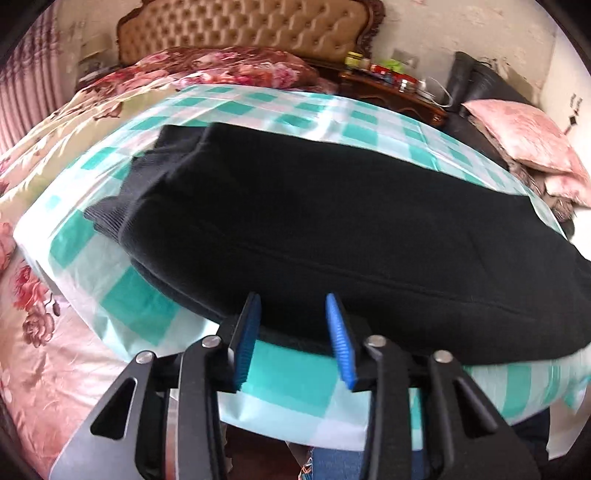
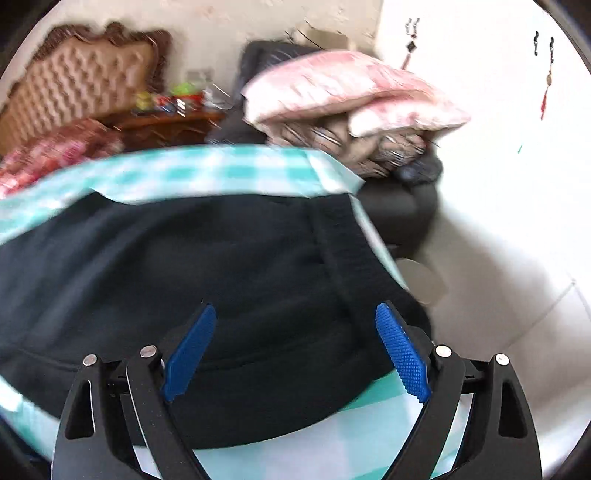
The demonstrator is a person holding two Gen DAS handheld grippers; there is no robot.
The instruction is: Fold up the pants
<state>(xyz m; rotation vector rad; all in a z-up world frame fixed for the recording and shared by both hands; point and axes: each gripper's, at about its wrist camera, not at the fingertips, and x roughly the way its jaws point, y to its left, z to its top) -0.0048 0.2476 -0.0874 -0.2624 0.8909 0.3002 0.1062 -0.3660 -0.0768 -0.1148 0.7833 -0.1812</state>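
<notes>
The black pants lie folded lengthwise on a teal-and-white checked cloth, ribbed cuffs at the far left. My left gripper hovers over their near edge, its blue pads a modest gap apart and pressing on nothing. In the right wrist view the waistband end of the pants fills the middle, near the cloth's right edge. My right gripper stands wide open above that end with no fabric pinched between its pads.
The cloth covers a bed with floral bedding and a tufted headboard. A wooden nightstand carries several jars. A pink pillow rests on a dark chair. White floor lies to the right.
</notes>
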